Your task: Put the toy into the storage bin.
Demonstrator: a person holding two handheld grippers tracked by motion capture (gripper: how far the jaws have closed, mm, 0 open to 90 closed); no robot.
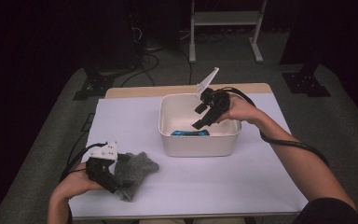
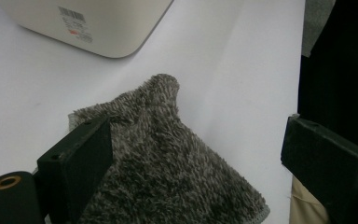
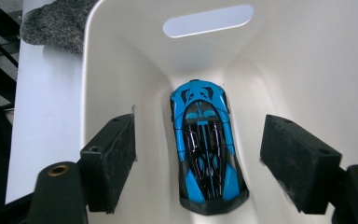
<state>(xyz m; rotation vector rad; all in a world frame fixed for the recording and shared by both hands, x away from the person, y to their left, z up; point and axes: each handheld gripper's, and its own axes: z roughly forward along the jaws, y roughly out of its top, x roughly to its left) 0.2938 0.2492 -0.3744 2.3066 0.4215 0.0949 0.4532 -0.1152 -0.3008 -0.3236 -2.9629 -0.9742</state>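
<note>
**Blue toy car in the bin, grey cloth at my left**

The room around me is dark, with cables on the grey floor and a white metal frame [image 1: 226,18] standing beyond the far edge. In front of me the table [image 1: 223,177] carries a white sheet over its wooden top.

A white plastic bin [image 1: 200,144] sits near the middle of the table. On its outer wall, in my left gripper view, there is a sticker with a barcode [image 2: 72,14] and a small red mark under it; the print is too small for me to read.

Inside the bin a blue and black toy car [image 3: 207,149] lies flat on the floor, close to the near wall in the high view [image 1: 189,133]. I see no writing on it.

My right hand-held gripper [image 1: 204,112] hangs over the bin, tilted down into it. Its jaws stand wide apart, one on each side of the car, above it and clear of it, and they hold nothing.

My left hand-held gripper [image 1: 112,175] rests low at the near left corner, over a fuzzy grey cloth [image 2: 168,163] that lies crumpled on the sheet. Its jaws are wide open too; the cloth lies between and below them, and the pads do not press on it.
</note>
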